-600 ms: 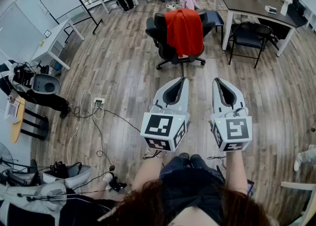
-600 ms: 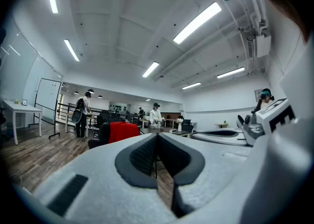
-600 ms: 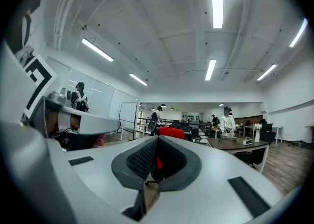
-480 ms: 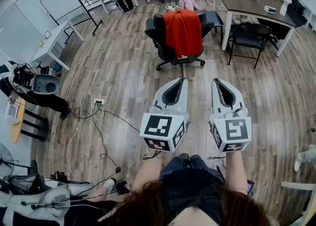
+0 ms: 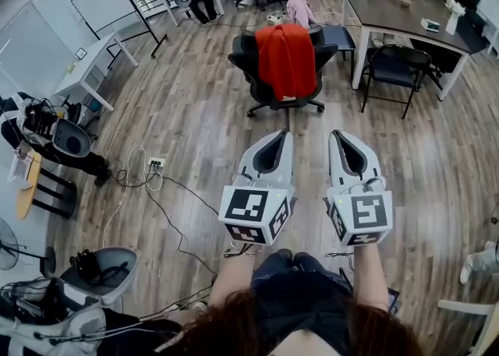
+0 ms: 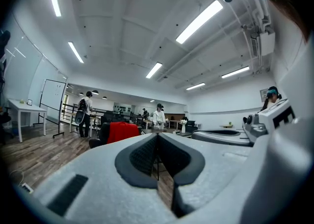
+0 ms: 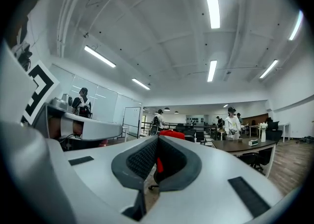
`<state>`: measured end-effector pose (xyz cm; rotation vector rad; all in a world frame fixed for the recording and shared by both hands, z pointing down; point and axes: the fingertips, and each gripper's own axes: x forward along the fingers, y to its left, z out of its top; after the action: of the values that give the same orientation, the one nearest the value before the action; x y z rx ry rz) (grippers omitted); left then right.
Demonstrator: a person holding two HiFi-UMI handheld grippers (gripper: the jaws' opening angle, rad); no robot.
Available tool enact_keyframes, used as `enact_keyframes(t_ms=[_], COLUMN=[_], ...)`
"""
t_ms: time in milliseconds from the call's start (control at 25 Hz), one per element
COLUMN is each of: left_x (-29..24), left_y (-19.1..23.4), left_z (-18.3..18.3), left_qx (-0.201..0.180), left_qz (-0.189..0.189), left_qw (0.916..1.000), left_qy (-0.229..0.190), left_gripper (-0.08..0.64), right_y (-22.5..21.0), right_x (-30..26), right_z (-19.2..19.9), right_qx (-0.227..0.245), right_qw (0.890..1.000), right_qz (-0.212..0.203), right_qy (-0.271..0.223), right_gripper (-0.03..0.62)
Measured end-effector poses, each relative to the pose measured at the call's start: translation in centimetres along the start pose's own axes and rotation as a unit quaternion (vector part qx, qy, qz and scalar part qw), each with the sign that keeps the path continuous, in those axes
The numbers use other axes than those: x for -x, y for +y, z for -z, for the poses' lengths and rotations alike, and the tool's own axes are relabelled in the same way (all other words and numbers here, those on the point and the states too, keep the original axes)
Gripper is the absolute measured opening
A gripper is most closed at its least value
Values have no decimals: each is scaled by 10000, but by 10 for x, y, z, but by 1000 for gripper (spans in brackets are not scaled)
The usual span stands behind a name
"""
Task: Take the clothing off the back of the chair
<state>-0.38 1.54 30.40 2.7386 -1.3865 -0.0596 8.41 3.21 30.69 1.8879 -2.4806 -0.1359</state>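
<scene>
We are holding the left gripper (image 5: 279, 136) and right gripper (image 5: 337, 136) closed and empty, far from the red garment (image 5: 286, 58) on the office chair (image 5: 248, 54), needing 1 opened wide on approach.

A: What place is this?
B: An open-plan office or lab: plank floor (image 5: 195, 113), a swivel chair (image 5: 245, 54) and long tabletop (image 5: 398, 12) ahead of the right tool (image 5: 337, 135), whiteboard (image 5: 100, 0) far to its left, strip lights (image 6: 198, 21) overhead.
</scene>
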Motion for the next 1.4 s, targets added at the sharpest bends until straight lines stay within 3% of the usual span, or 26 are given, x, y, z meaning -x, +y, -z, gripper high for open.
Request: enact_keyframes(t_ms=[280,600,1400], left_x=[-13,-36,-162], left_y=[-4,21,144], left_z=[0,11,-8], left_qx=[-48,-108,-98], left_qz=[-116,-157,296], left_qw=[9999,9998,9995], left_qy=[-9,-30,-107], left_gripper=[14,14,14], right_y=[-9,-9,-28], right_x=[-14,-49,-219], right_z=[2,17,16], right_qx=[27,-40,60], right_qw=[9999,9997,9999], right_qz=[-152,-213,84], right_qy=[0,-61,-77], right_gripper=[-5,-5,-2])
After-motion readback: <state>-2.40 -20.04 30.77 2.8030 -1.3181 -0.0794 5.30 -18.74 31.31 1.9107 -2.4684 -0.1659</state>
